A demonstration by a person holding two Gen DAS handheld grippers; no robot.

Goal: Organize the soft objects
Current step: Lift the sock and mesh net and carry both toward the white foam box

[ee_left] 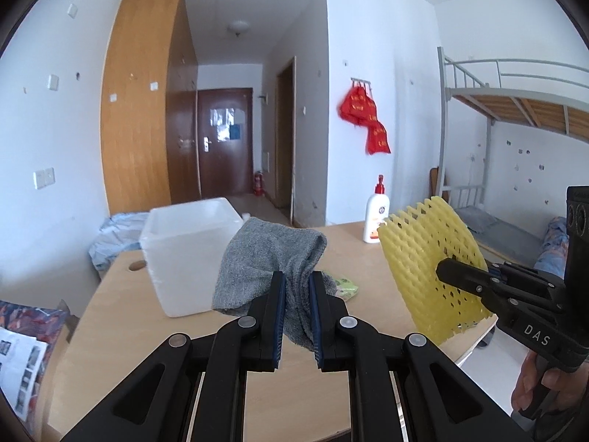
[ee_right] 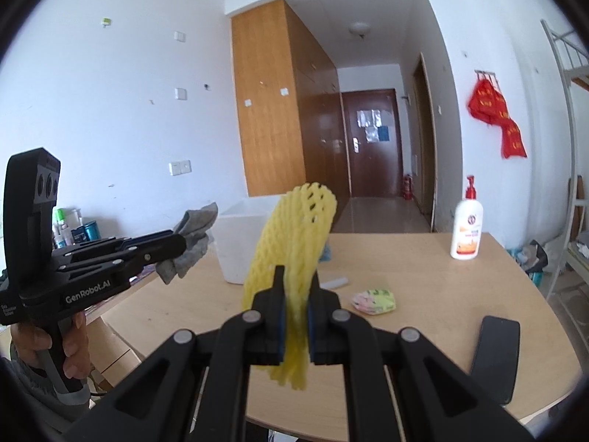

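Grey knitted cloth (ee_left: 265, 258), limp in the left tongs (ee_left: 297, 287), and springy yellow foam net sleeve (ee_right: 291, 250) (featherlight) pinched at its edge by the right tongs (ee_right: 296, 287), both handle softly.

Both views are bright with soft, even daylight; the white walls near the wardrobe (ee_left: 141, 99) wash out almost to glare. The hallway behind the wardrobe is dimmer, its floor carrying a pale sheen. Shadows on the bench (ee_right: 423, 280) are faint and diffuse. Strong fisheye bending curves the wardrobe's edges, and a black vignette rings every corner. The white box (ee_left: 184, 254) beside the wardrobe looks soft and overexposed; the red bags (ee_left: 364, 118) right of it smear slightly
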